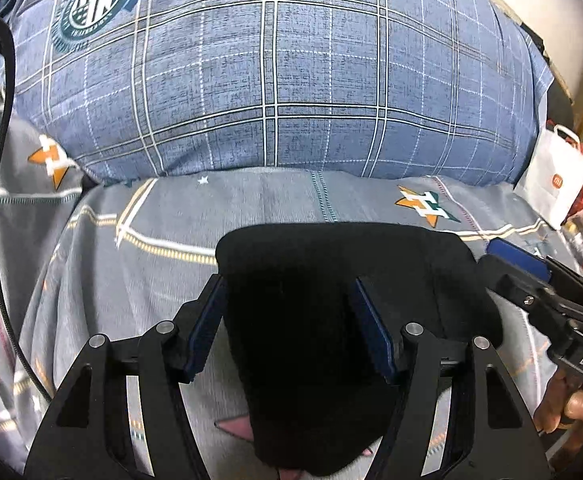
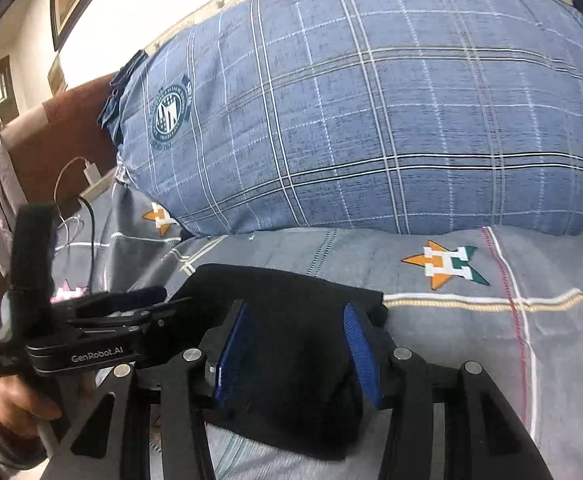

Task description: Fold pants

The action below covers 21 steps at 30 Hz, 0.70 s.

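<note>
The black pants [image 1: 331, 280] lie folded into a compact bundle on the grey star-print bedsheet [image 1: 151, 216]. My left gripper [image 1: 289, 300] is open, its blue-padded fingers straddling the bundle's left part from above. The right gripper shows at the right of this view [image 1: 531, 276], by the bundle's right edge. In the right wrist view the pants [image 2: 291, 320] lie between the open fingers of my right gripper [image 2: 295, 320]. The left gripper [image 2: 131, 304] shows at the left, held by a hand. I cannot tell whether any finger touches the cloth.
A big blue plaid pillow [image 1: 271, 72] lies just beyond the pants, also filling the right wrist view [image 2: 371, 112]. A white paper bag [image 1: 551, 184] stands at the bed's right. A charger and cables [image 2: 87, 176] lie at the left by a brown headboard [image 2: 51, 136].
</note>
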### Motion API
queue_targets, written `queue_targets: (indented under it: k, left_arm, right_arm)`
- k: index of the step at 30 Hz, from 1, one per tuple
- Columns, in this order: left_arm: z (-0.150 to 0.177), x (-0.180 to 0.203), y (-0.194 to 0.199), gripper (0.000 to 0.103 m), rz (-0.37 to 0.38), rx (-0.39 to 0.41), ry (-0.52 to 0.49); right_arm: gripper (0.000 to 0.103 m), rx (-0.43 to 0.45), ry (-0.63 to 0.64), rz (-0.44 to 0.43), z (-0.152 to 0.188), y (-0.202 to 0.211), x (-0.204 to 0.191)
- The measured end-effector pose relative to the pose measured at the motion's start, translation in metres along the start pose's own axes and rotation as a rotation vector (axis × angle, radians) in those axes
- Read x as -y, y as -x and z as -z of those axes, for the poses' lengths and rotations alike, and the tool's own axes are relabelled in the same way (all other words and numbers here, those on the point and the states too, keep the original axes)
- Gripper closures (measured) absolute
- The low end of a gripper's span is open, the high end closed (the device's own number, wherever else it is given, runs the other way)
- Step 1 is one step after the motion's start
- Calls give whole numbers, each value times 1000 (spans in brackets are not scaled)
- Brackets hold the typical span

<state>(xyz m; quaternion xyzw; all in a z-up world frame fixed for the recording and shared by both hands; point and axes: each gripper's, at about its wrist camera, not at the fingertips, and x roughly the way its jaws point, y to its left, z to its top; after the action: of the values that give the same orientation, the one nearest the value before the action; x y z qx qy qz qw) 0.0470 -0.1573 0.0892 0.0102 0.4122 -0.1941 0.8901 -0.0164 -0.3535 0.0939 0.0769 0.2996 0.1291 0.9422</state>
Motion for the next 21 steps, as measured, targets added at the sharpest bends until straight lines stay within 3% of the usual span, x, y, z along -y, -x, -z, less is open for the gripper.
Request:
queue_targets:
  k: [6, 13, 21]
  left_arm:
    - [3, 1, -21, 37, -42, -4, -31]
    - [5, -3, -36, 26, -29, -12, -22]
    - [13, -5, -9, 26, -27, -17, -13]
  right_arm:
    - [56, -70, 3, 7, 7, -37, 9]
    - [56, -106, 13, 32, 19, -59, 15]
    - [56, -96, 63, 80, 17, -22, -5]
